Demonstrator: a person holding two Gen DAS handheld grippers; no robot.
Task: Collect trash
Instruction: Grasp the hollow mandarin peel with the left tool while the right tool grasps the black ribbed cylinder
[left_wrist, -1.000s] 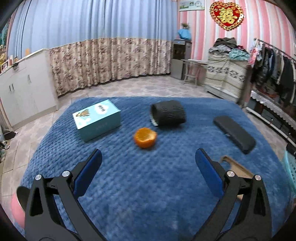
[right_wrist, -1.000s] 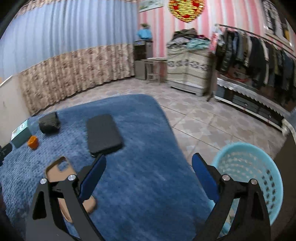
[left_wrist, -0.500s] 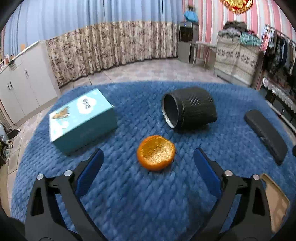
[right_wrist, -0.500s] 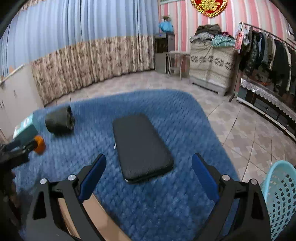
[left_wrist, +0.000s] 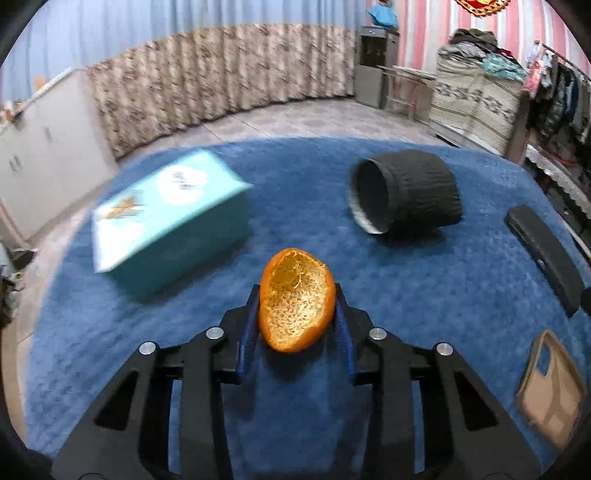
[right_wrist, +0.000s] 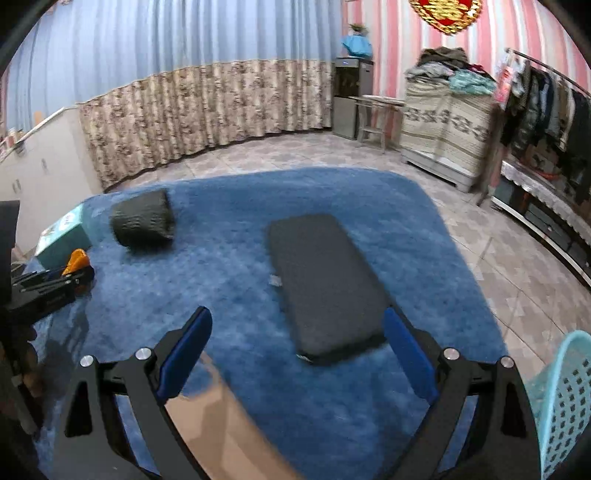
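Two grippers angle down over the blue blanket (left_wrist: 406, 258). Left gripper (left_wrist: 297, 295) is closing, pads squeezing one orange peel (left_wrist: 295, 302) just above the blanket. Right gripper (right_wrist: 295, 325) gapes wide, holding nothing, one dark flat case (right_wrist: 321, 280) between its tips. Beyond lie one teal box (left_wrist: 166, 218) and one black cup (left_wrist: 406, 195) on its side. One blue basket (right_wrist: 561, 398) sits at right.

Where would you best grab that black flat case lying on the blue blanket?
Probably across its narrow width, coming from above at the near end. The black case lies flat and long, and the open right gripper already straddles that end, so its short sides should fit between the jaws.
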